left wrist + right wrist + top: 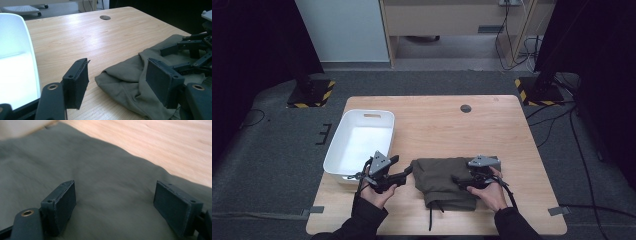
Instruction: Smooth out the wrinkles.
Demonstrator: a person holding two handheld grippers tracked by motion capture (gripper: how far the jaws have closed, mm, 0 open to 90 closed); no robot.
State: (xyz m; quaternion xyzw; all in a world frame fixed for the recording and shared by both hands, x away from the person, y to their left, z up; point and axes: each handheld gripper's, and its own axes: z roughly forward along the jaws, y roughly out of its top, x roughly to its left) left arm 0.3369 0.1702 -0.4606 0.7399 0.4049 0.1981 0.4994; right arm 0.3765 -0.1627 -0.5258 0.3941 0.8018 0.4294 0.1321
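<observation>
1. I see the olive-green garment lying folded on the counter near its front edge, about midway along it, with a dark drawstring trailing off toward that front edge.
2. My left tool is held just off the garment's left edge, above the counter, between the garment and the white tub.
3. In the left gripper view, the left tool's jaws stand apart with nothing between them; the bare wood and the garment's rumpled left edge lie beyond them. It has hold of nothing.
4. My right tool sits over the right part of the garment, its hand at the garment's right edge.
5. In the right gripper view, the right tool's jaws are wide apart, with green cloth spread flat beneath and between them. The pads press on no fold that I can see, so it grips nothing.
6. The white tub stands at the counter's left edge, reaching toward the back-left corner, apart from the garment.
7. A small round grommet sits in the counter near its back edge.
</observation>
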